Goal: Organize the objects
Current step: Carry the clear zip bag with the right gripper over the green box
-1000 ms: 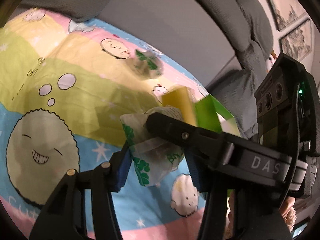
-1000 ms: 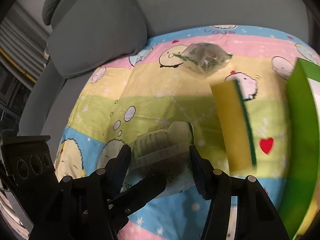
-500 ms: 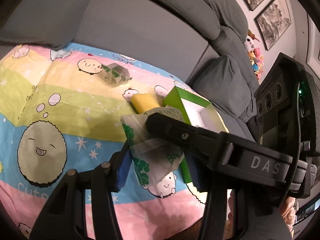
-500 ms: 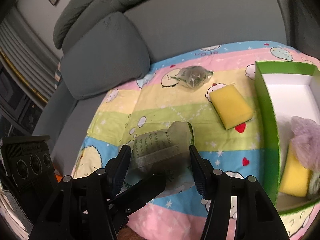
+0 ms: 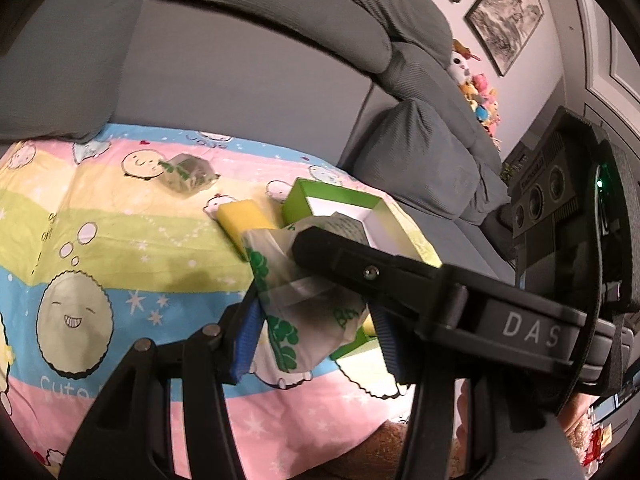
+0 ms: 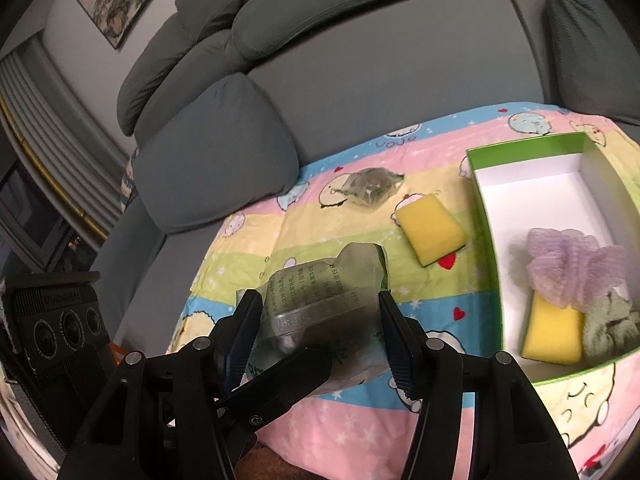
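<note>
Both grippers hold one clear plastic packet with green print (image 5: 296,300), also in the right wrist view (image 6: 320,300), raised above the blanket. My left gripper (image 5: 312,320) and my right gripper (image 6: 320,320) are each shut on it from opposite sides. A second clear packet (image 6: 370,188) and a yellow sponge (image 6: 432,228) lie on the blanket. The green box (image 6: 484,216) at the right holds a purple scrunchie (image 6: 568,264), a yellow sponge (image 6: 554,334) and a grey-green scrunchie (image 6: 608,328).
A cartoon-print blanket (image 6: 312,232) covers the grey sofa seat. A grey cushion (image 6: 216,148) stands at the left, another (image 5: 424,160) behind the box. Plush toys (image 5: 476,92) sit at the sofa's far end.
Both grippers have risen and pulled back with the packet between them; the blanket, sponge and box look smaller and the box's inside has come into view.
</note>
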Action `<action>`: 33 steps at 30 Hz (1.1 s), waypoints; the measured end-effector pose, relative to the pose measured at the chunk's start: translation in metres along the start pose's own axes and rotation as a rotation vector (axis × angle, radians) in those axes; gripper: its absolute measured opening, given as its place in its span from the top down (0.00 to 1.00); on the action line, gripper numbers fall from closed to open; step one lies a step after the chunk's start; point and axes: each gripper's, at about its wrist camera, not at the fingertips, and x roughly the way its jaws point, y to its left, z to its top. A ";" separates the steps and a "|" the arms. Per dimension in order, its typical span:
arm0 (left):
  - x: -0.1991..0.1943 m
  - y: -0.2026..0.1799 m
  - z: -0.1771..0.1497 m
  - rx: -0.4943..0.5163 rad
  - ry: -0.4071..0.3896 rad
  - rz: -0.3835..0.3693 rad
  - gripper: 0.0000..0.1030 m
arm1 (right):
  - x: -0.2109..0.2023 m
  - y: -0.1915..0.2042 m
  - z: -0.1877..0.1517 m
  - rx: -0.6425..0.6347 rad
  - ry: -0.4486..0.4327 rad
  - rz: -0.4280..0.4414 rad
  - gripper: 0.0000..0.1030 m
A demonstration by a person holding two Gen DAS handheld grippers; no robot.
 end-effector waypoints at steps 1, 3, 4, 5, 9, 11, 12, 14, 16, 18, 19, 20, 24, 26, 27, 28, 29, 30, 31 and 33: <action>0.000 -0.004 0.001 0.009 -0.002 -0.005 0.51 | -0.003 0.000 0.000 0.002 -0.009 -0.002 0.42; 0.000 -0.010 0.002 0.024 -0.007 -0.010 0.51 | -0.011 -0.002 0.000 0.004 -0.028 -0.006 0.42; 0.001 -0.013 0.002 0.030 -0.008 -0.015 0.51 | -0.013 -0.003 0.000 0.006 -0.034 -0.007 0.42; 0.001 -0.015 0.002 0.034 -0.009 -0.018 0.51 | -0.016 -0.004 0.000 0.008 -0.042 -0.008 0.42; 0.003 -0.028 0.004 0.074 -0.009 -0.024 0.51 | -0.028 -0.010 -0.002 0.022 -0.079 -0.005 0.42; 0.004 -0.035 0.006 0.092 -0.010 -0.026 0.51 | -0.034 -0.012 -0.001 0.028 -0.094 -0.003 0.42; 0.004 -0.037 0.006 0.100 -0.012 -0.028 0.51 | -0.038 -0.014 -0.001 0.030 -0.106 -0.002 0.42; 0.006 -0.044 0.008 0.118 -0.012 -0.035 0.51 | -0.044 -0.016 0.000 0.036 -0.123 -0.005 0.42; 0.008 -0.050 0.010 0.139 -0.012 -0.043 0.51 | -0.050 -0.020 0.000 0.043 -0.140 -0.007 0.42; 0.011 -0.056 0.011 0.155 -0.010 -0.047 0.51 | -0.055 -0.025 0.001 0.052 -0.157 -0.008 0.42; 0.013 -0.058 0.011 0.163 -0.008 -0.050 0.51 | -0.057 -0.027 0.001 0.056 -0.164 -0.009 0.42; 0.015 -0.061 0.012 0.173 -0.006 -0.053 0.51 | -0.060 -0.030 0.002 0.062 -0.174 -0.010 0.42; 0.024 -0.073 0.016 0.210 0.003 -0.057 0.51 | -0.067 -0.042 0.006 0.085 -0.201 -0.006 0.42; 0.029 -0.078 0.019 0.228 0.006 -0.063 0.51 | -0.071 -0.048 0.008 0.095 -0.217 -0.007 0.42; 0.031 -0.081 0.020 0.235 0.007 -0.065 0.51 | -0.073 -0.050 0.009 0.099 -0.224 -0.008 0.42; 0.034 -0.083 0.021 0.242 0.008 -0.067 0.51 | -0.074 -0.053 0.010 0.104 -0.232 -0.008 0.42; 0.037 -0.085 0.022 0.250 0.009 -0.069 0.51 | -0.075 -0.056 0.011 0.107 -0.238 -0.007 0.42; 0.039 -0.086 0.023 0.255 0.009 -0.070 0.51 | -0.076 -0.058 0.013 0.110 -0.243 -0.006 0.42; 0.042 -0.087 0.025 0.261 0.010 -0.071 0.51 | -0.076 -0.061 0.014 0.111 -0.249 -0.006 0.42; 0.049 -0.090 0.029 0.274 0.015 -0.075 0.51 | -0.077 -0.068 0.018 0.121 -0.261 -0.007 0.42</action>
